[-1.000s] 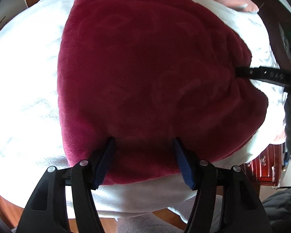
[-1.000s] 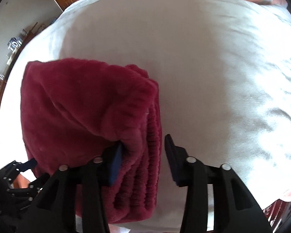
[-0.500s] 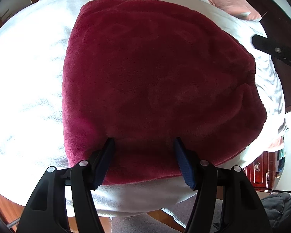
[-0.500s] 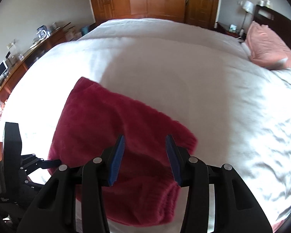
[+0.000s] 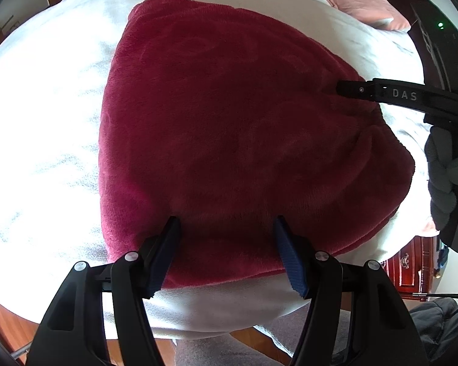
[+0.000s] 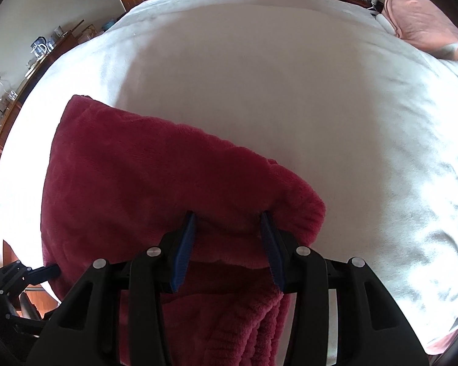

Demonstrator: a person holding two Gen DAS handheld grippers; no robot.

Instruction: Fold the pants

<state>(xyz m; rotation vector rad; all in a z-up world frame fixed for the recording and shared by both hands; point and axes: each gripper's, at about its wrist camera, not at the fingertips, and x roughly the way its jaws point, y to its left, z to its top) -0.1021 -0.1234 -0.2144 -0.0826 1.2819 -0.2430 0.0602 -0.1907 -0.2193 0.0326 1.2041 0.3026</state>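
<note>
The dark red fleece pants (image 5: 235,128) lie folded in a thick pad on the white bed (image 5: 45,122). My left gripper (image 5: 227,228) is open, its fingertips resting on the pad's near edge. In the left wrist view the right gripper's finger (image 5: 381,91) presses on the pad's right side. In the right wrist view the pants (image 6: 137,189) fill the lower left, ribbed waistband (image 6: 259,320) nearest. My right gripper (image 6: 227,222) is open, its fingertips touching the top layer near the corner.
A pink pillow (image 6: 421,21) lies at the bed's far right. A wooden dresser (image 6: 15,91) with small items runs along the left wall. A red cabinet (image 5: 412,268) stands past the bed's edge. A gloved hand (image 5: 445,177) holds the right gripper.
My right gripper lifted off the pants' edge, swung up, and came back down onto the top layer at the pad's right side. My left gripper stayed open on the near edge.
</note>
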